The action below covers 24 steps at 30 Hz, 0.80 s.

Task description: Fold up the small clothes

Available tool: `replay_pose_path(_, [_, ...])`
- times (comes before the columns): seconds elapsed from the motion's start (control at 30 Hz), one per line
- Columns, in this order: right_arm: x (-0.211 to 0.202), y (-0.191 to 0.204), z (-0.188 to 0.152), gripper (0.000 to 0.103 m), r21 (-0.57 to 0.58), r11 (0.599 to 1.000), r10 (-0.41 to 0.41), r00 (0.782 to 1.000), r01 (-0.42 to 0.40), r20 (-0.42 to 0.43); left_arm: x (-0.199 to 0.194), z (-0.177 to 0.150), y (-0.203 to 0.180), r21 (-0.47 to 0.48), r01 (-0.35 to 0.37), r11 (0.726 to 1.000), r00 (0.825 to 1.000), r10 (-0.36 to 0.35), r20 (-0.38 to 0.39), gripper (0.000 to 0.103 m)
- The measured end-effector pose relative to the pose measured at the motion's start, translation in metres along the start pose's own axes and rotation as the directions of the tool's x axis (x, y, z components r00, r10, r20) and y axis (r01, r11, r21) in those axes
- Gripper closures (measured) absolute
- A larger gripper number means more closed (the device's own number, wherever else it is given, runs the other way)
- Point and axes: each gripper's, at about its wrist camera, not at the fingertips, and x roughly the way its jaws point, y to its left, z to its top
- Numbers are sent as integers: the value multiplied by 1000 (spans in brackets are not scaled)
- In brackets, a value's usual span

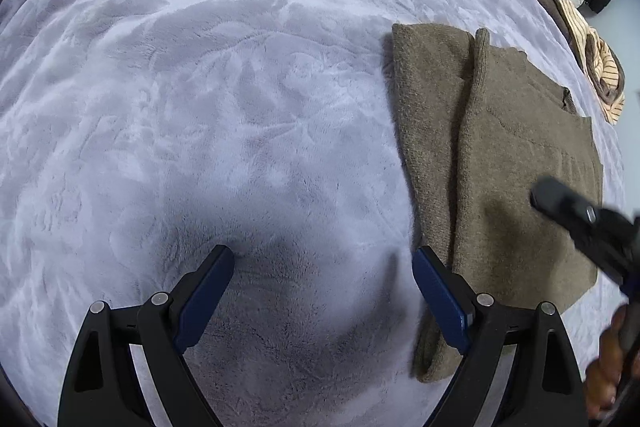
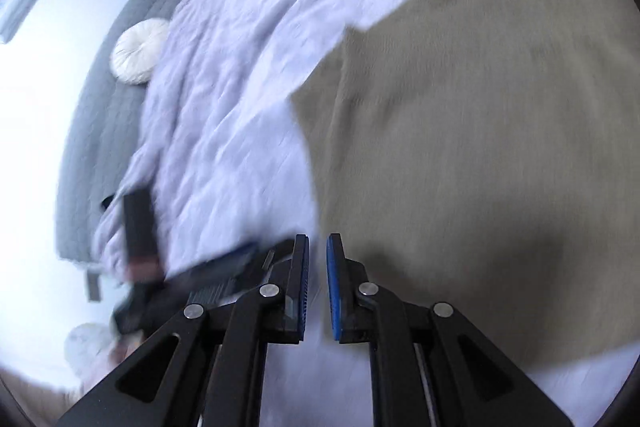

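Hovering over the bed, the left gripper (image 1: 323, 259) is held with its fingers (image 1: 208, 291) spread wide and nothing between them; only the lavender plush blanket (image 1: 200, 107) lies under the gap, its pile darkened there by the tool's shadow. Just outside the right-hand finger, and partly hidden behind it, the near edge of the olive knitted sweater (image 1: 516, 163) is seen. The garment lies flat on the blanket, already brought into a rough rectangle with one long flap turned over lengthwise, so that a raised ridge runs away from the fingers. The empty, open posture is judged to be a waiting one, kept close to the fabric's edge so a corner can be taken for a further fold.

In the right wrist view the right gripper (image 2: 317, 267) is shown with its blue pads nearly together, a narrow slit left between them and no cloth caught in it. The picture is smeared. The sweater (image 2: 480, 147) fills the space beyond and to the right of these fingers, apart from them.

Farther off, past the sweater, a heap of striped and brown clothes (image 1: 588, 47) is left at the bed's edge, presumably awaiting folding. A round white cushion (image 2: 138, 51) rests far beyond the right fingers.
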Motion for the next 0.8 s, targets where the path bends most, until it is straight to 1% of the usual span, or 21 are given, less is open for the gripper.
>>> replay_pose_path(0.03, [11,1,11,91,-3,1000,-19,1000,19,7,0,0,0,5,-11,1000,1000,11,0,12])
replay_pose_path(0.1, [33,3,28,91,-17,997,-81,997,81,21,1,-1,2,12,-25,1000,1000,25,1,12])
replay_pose_path(0.13, [45,3,31,91,-20,994,-103,995,103,12,2,-1,3,8,-27,1000,1000,27,0,12])
replay_pose_path(0.17, [58,0,33,92,-19,992,-122,992,121,-16,3,-2,5,2,-27,1000,1000,27,-3,12])
replay_pose_path(0.2, [66,0,33,92,-22,992,-128,991,127,-33,4,-1,7,-5,-26,1000,1000,26,-5,12])
replay_pose_path(0.23, [68,3,31,92,-43,992,-119,992,117,-46,4,-2,9,-11,-28,1000,1000,28,-5,12])
replay_pose_path(0.27, [68,9,30,92,-71,992,-110,992,106,-60,4,-2,11,-16,-28,999,1000,28,-4,12])
replay_pose_path(0.3, [64,12,21,92,-105,990,-100,992,91,-81,4,-2,13,-18,-27,999,1000,27,-5,12])
replay_pose_path(0.33, [62,17,17,92,-130,987,-105,990,92,-94,5,-1,12,-18,-28,999,1000,28,-8,12])
replay_pose_path(0.37, [53,13,9,91,-145,985,-107,989,91,-104,5,-1,12,-16,-31,999,999,31,-10,12])
replay_pose_path(0.43, [41,6,0,91,-117,991,-81,990,67,-116,4,-1,12,-8,-35,999,999,35,-10,12])
replay_pose_path(0.53, [15,-18,-23,91,0,1000,-24,992,24,-120,5,0,9,0,-37,999,999,37,-10,12])
replay_pose_path(0.57, [9,-25,-31,85,31,999,-13,992,17,-123,5,0,8,2,-38,999,999,38,-11,12])
replay_pose_path(0.6, [2,-32,-41,73,60,998,-10,992,18,-125,6,1,7,3,-39,999,999,39,-11,12])
replay_pose_path(0.63, [-5,-36,-50,65,81,997,-9,992,19,-123,7,2,4,5,-41,999,999,41,-11,12])
replay_pose_path(0.67, [-13,-42,-60,53,101,995,-2,993,14,-120,7,2,2,8,-43,999,999,43,-13,12])
replay_pose_path(0.8, [-32,-63,-97,52,185,983,17,992,6,-123,12,5,-10,26,-53,998,998,54,-19,12])
